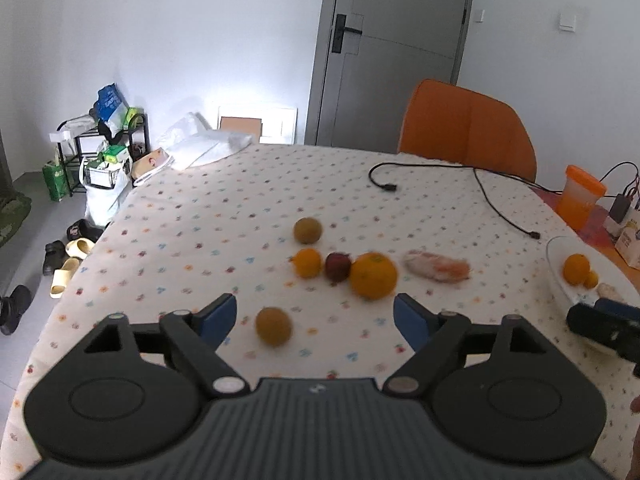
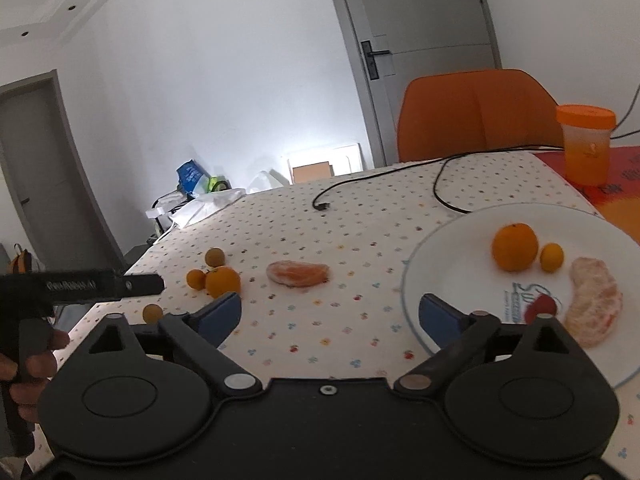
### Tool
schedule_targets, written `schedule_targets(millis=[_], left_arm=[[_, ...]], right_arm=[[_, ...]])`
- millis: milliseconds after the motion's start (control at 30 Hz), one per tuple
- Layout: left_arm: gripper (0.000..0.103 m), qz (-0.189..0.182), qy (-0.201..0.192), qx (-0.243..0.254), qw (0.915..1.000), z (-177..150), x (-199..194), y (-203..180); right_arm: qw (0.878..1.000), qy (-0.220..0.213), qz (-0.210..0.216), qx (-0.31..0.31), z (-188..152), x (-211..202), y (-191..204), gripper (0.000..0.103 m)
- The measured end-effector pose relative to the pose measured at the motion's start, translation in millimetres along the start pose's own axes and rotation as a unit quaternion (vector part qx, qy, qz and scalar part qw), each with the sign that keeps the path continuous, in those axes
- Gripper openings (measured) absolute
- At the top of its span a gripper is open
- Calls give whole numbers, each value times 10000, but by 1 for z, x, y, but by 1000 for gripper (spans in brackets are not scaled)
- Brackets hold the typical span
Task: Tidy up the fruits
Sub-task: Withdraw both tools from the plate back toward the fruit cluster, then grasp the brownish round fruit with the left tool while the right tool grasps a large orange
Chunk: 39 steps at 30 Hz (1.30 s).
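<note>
Across the centre of the left wrist view, loose fruit lies on the cloth-covered surface: a large orange, a dark red plum-like fruit touching it, a small orange, a dull green-brown round fruit above, and another yellowish round fruit low between the jaws. A peeled citrus piece lies right of the large orange.

The left gripper has jaws spread wide, holding nothing. The right gripper likewise stands wide and empty, at the lower centre of its view.

Judged handling: whole oranges are firm, round and apt to roll; take each across its widest girth. The peeled piece is soft and would bruise or tear; light closure across its thick middle is advised.

At right of the right wrist view, a white plate holds an orange, a small orange fruit, a peeled citrus segment and a red item, partly hidden.
</note>
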<state>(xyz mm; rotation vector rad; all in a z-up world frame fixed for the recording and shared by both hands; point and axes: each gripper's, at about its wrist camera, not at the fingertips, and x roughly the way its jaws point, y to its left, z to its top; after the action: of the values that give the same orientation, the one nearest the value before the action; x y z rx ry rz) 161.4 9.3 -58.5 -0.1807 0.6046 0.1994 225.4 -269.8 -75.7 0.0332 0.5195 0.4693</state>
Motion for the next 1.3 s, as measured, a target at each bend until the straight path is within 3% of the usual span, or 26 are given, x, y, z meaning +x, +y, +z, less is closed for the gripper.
schedule_targets(millis=[200,500,567,667,733,933,1300], left_arm=[[89,-4,128,-97,9999,-4,6,17],[86,-33,198,-182,9996,-7,17,23],[83,-52,188,-218,9996,-8,20,24],[67,-96,182,-242,9995,-8,23,25],[52,-149,241,-294,9992,-8,26,27],[23,-118,341,-239,9991,-10,32,29],[23,-121,229,-531,9983,-3,30,55]], right_arm=[[9999,101,78,-60,2,10,10,103],[9995,197,107,-220,3,18,22,103],[9994,217,110,-230,3,21,23,103],[9993,228,127,-272,5,24,26,103],[9991,236,155,-302,6,27,28,102],[9983,357,321,-342,10,45,39,96],[9946,642,540,-609,14,82,72,90]])
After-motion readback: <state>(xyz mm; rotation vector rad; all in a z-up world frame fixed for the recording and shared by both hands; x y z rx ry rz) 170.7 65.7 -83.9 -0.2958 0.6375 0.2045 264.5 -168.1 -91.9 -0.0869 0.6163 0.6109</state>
